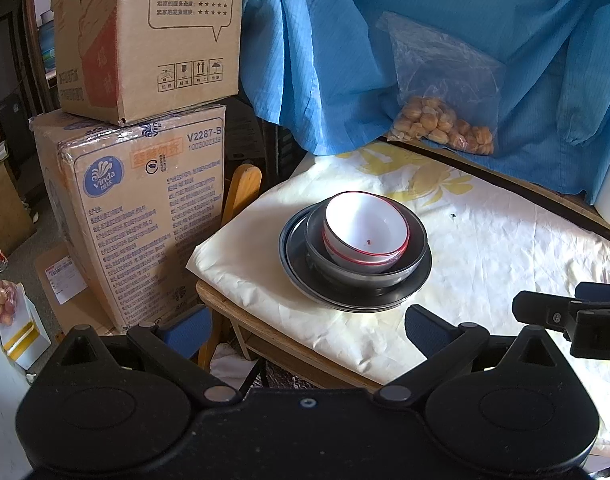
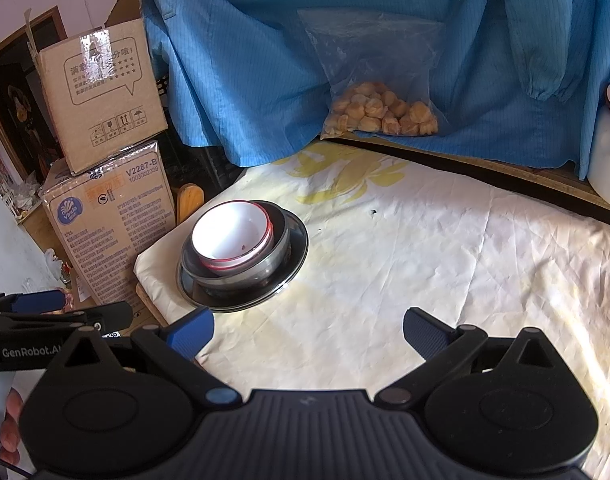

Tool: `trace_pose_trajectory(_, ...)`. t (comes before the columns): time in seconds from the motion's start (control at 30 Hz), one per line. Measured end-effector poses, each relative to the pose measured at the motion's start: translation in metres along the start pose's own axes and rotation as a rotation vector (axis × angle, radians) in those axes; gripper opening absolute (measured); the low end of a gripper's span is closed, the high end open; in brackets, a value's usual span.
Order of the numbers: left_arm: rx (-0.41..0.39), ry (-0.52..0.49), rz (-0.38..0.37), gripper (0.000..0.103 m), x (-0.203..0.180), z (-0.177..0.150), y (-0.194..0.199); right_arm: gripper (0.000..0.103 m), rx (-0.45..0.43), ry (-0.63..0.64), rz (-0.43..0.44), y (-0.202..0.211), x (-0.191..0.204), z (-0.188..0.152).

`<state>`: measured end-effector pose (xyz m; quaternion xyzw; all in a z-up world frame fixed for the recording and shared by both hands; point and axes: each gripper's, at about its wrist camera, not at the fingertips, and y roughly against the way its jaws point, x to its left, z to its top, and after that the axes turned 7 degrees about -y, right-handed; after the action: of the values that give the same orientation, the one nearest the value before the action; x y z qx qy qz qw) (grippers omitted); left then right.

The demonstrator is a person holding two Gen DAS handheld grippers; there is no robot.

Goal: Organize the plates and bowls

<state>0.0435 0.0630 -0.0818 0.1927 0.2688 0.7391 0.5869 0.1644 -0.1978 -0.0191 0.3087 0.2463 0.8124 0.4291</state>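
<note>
Left gripper (image 1: pixel 309 330): I see its blue-padded fingers spread wide with nothing between them; it hangs over the near left edge of the table, one pad off the edge

Right gripper (image 2: pixel 309 330): my view shows its fingers equally wide apart and empty; it hovers above the cloth, to the right of the left gripper

Tablecloth (image 1: pixel 485 240): cream, creased, yellow flower print at the far side; it lies under both grippers

Stack of dishes (image 1: pixel 357 258): ahead of my left gripper, ahead and to the left of my right one; white red-rimmed bowls (image 1: pixel 365 232) nested in a dark bowl (image 1: pixel 409 268), which sits on dark plates (image 1: pixel 301 276); the stack stands near the table's left edge, apart from both grippers

Bag of snacks (image 1: pixel 445 124): clear plastic, beyond the stack, leaning on the blue garment (image 1: pixel 385 40)

Cardboard boxes (image 1: pixel 145 160): two stacked, off the table, far left of my left gripper
</note>
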Motion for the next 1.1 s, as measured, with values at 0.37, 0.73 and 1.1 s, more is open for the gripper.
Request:
trace_pose_trajectory(0.37, 0.002, -0.008, -0.001, 0.102, -0.0021, 0.0028, -0.0018, 0.103, -0.001, -0.001, 0.0, 0.0006, -0.001, 0.0011)
trace_pose_trajectory(0.73, -0.001, -0.023, -0.012, 0.102, -0.0012, 0.0043, -0.0033, 0.103, -0.007, -0.014, -0.01, 0.0002, -0.003, 0.0036)
trace_pose_trajectory(1.1, -0.004, 0.043, -0.047, 0.102, 0.0064, 0.0029, -0.0066, 0.103, -0.005, -0.013, -0.019, -0.0004, -0.0006, 0.0028)
